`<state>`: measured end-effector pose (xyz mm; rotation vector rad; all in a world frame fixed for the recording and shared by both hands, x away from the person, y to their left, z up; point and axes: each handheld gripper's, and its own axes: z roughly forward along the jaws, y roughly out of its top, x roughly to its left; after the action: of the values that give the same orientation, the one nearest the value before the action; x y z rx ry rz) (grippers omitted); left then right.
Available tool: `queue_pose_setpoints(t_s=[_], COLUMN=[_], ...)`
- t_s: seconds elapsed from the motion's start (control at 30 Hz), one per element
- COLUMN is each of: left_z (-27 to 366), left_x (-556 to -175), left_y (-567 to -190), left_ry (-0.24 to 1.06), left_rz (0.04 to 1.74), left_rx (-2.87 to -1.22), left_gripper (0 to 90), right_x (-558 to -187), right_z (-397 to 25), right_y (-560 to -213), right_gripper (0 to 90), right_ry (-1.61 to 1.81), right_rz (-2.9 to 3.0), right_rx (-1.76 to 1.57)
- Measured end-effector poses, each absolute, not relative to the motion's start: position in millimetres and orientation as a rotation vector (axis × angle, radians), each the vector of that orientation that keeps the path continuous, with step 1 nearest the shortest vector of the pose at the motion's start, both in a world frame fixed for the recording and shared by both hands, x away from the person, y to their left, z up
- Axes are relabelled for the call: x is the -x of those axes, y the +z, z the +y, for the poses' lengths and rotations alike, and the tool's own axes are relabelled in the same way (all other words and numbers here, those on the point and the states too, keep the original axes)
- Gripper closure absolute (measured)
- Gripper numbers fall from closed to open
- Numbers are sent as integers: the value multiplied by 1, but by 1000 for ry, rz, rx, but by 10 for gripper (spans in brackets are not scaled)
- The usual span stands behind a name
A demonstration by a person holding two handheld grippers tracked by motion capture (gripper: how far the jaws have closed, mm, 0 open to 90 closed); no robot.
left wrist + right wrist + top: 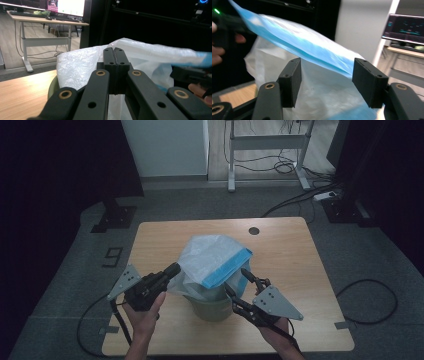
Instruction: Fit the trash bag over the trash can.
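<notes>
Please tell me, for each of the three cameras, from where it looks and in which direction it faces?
High view: above the person's side, looking forward and down on the table; both hands and grippers show.
Left gripper view: rides the left gripper, facing the white bag; its jaws are together.
Right gripper view: rides the right gripper, jaws apart, facing the bag's blue band.
All views share the bag.

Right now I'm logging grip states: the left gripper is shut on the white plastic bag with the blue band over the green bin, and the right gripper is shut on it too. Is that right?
Not quite. The right gripper is open: in the right gripper view its jaws stand wide apart around the white plastic bag with the blue band. The left gripper is indeed shut on the bag, above the green bin.
</notes>
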<state>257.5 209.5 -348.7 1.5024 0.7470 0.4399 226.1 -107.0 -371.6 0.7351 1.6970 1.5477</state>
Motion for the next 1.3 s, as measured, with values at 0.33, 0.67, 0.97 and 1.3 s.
queue_pose_setpoints(t_s=[0.33, 0.67, 0.97, 1.3], left_z=[216, 220, 230, 236], left_x=[-255, -250, -246, -247], left_y=[-352, -358, -364, -371], left_ry=[421, 420, 391, 381], left_rz=[755, 765, 774, 794], left_rx=[-1488, -1465, -1439, -1429], left_gripper=[900, 900, 900, 900], right_x=[-231, -238, -260, -275], right_z=[-124, -133, -136, -131], right_y=[-385, -387, -400, -400], right_gripper=[412, 429, 448, 462], right_ry=[1538, 1552, 1542, 1552], right_rz=[1704, 1701, 1718, 1736], right_rx=[-853, -959, -1066, -1093])
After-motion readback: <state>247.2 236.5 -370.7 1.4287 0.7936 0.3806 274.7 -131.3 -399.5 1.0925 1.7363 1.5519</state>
